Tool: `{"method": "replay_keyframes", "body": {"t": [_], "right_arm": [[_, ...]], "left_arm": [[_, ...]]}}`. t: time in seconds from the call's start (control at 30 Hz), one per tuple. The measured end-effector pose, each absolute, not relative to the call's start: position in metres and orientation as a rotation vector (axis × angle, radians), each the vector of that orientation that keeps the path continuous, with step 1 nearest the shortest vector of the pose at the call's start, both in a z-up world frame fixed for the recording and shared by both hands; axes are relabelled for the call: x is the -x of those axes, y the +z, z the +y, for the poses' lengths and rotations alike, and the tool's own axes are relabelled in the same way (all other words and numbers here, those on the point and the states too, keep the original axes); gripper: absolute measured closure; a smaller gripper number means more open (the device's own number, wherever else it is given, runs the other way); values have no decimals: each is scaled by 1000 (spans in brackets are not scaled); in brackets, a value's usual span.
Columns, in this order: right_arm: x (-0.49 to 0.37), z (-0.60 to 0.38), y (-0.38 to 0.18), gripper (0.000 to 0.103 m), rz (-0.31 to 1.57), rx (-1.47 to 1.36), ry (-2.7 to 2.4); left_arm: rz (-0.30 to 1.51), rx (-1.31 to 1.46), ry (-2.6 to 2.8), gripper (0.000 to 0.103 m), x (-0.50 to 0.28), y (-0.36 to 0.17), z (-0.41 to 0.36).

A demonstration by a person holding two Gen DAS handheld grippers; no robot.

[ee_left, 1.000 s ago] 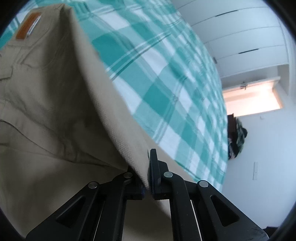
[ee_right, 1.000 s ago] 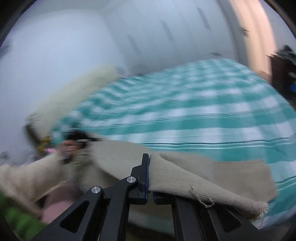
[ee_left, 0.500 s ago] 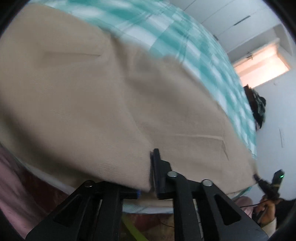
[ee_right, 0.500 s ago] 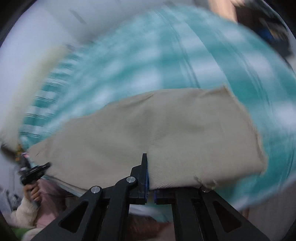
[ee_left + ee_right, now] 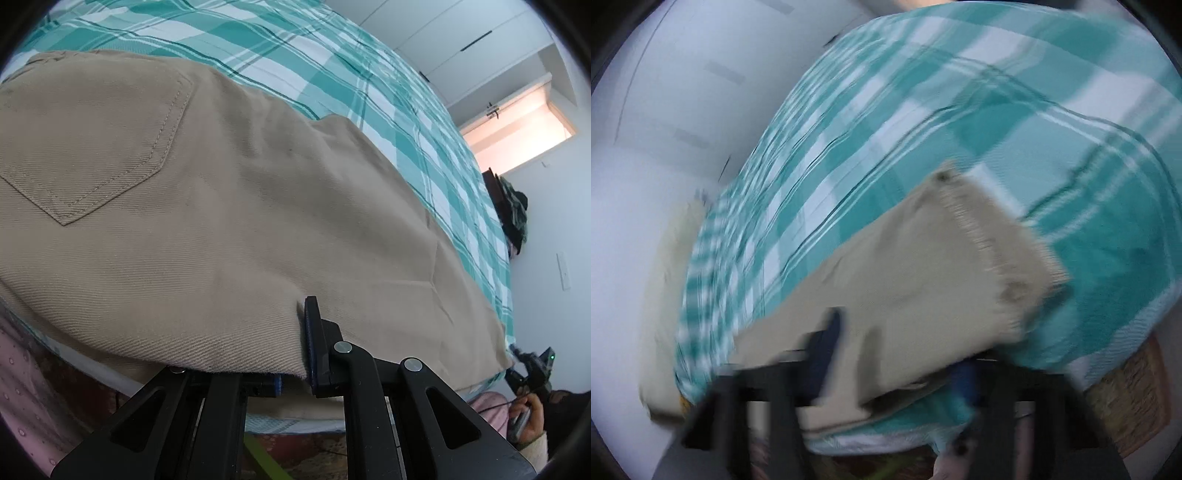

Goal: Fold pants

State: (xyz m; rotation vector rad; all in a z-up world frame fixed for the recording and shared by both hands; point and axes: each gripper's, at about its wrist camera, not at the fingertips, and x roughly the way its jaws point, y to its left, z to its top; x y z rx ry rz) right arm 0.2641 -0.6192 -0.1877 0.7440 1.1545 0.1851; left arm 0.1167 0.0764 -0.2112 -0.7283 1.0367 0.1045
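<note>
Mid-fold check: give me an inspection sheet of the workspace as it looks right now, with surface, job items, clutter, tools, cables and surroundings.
Surface: bed under a teal-and-white checked cover.
Job's things: tan twill pants spread flat along the near bed edge, back pocket facing up; frayed leg hem lies at the far end in the right wrist view.
Clutter: nothing seen on the cover; a woven basket sits beside the bed.
Grippers: left tool shut on the pants' near edge; right tool blurred, at the leg edge, fabric across its fingers.
Cables: thin wire near the person's hand.
Surroundings: white wardrobe doors, lit doorway.
</note>
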Motion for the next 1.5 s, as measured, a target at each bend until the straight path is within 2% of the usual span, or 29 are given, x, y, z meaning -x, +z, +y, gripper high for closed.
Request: {"method": "replay_keyframes", "body": {"t": [0.2, 0.27, 0.37, 0.97, 1.03, 1.07, 1.1, 1.13, 1.17, 1.2, 1.23, 1.27, 1.37, 1.5], "right_arm": [[-281, -605, -147, 100, 1099, -375, 199], [-286, -601, -168, 99, 1206, -239, 143], [-287, -605, -188, 99, 1269, -259, 104], [-285, -594, -181, 99, 1231, -136, 20], [-284, -594, -179, 97, 1225, -129, 20], [-282, -597, -177, 91, 1212, -139, 20], [-280, -600, -175, 81, 1202, -153, 19], [-276, -605, -171, 77, 1183, -176, 7], [-270, -614, -164, 69, 1142, -208, -23], [-262, -621, -157, 57, 1099, -221, -73], [-251, -633, -146, 52, 1033, -235, -162], [-241, -641, -137, 49, 979, -247, -229], [-230, -641, -112, 49, 887, -227, -226], [-251, -597, -108, 48, 950, -148, 69]], "left_arm": [[1038, 663, 94, 95, -110, -206, 70], [1047, 653, 92, 95, -108, -208, 68], [1053, 646, 94, 95, -109, -207, 68], [1088, 558, 108, 97, -107, -201, 60], [1109, 531, 116, 90, -107, -199, 57], [1122, 531, 121, 89, -106, -197, 58], [1143, 537, 126, 80, -103, -195, 59], [1155, 539, 128, 66, -100, -193, 60], [1164, 537, 133, 56, -94, -189, 61], [1164, 522, 153, 38, -84, -184, 63], [1161, 505, 176, 32, -76, -179, 64], [1154, 488, 195, 32, -66, -173, 66], [1120, 472, 230, 33, -43, -154, 73], [1068, 405, 217, 32, -56, -131, 68]]}}
